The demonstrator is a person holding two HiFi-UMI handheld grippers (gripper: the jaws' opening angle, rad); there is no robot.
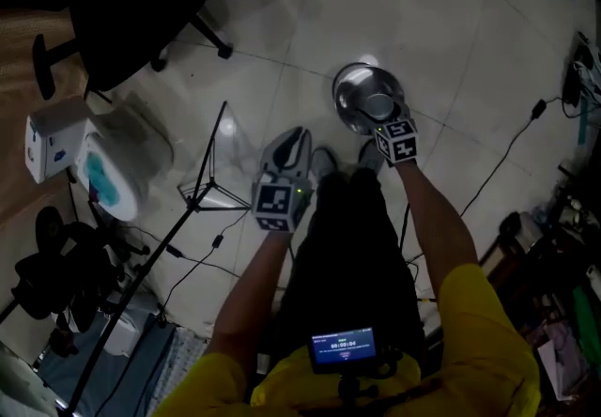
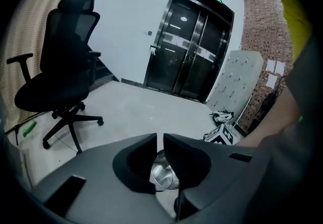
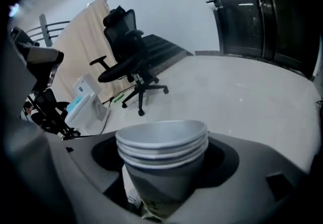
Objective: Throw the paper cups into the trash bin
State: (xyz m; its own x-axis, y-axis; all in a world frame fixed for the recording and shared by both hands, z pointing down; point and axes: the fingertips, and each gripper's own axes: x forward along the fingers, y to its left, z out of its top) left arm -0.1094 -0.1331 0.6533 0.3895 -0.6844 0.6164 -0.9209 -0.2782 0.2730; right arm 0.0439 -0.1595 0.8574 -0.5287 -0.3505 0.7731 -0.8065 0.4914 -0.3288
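Observation:
A stack of grey paper cups [image 3: 162,147] sits nested and upright between the fingers of my right gripper [image 3: 164,163], which is shut on it. In the head view my right gripper [image 1: 380,116] reaches over the mouth of a shiny round metal trash bin [image 1: 344,92] on the tiled floor, with its marker cube [image 1: 396,141] just behind. My left gripper [image 1: 293,145] hangs to the left of the bin. Its jaws stand almost together with nothing between them. The bin [image 2: 164,173] shows through the slit of my left gripper [image 2: 160,143].
A black office chair [image 1: 131,11] stands at the far left, next to a white and teal device [image 1: 103,162] and a thin black tripod stand [image 1: 211,185]. Cables [image 1: 512,147] run over the floor at the right. Dark glass doors [image 2: 194,51] close the room's far side.

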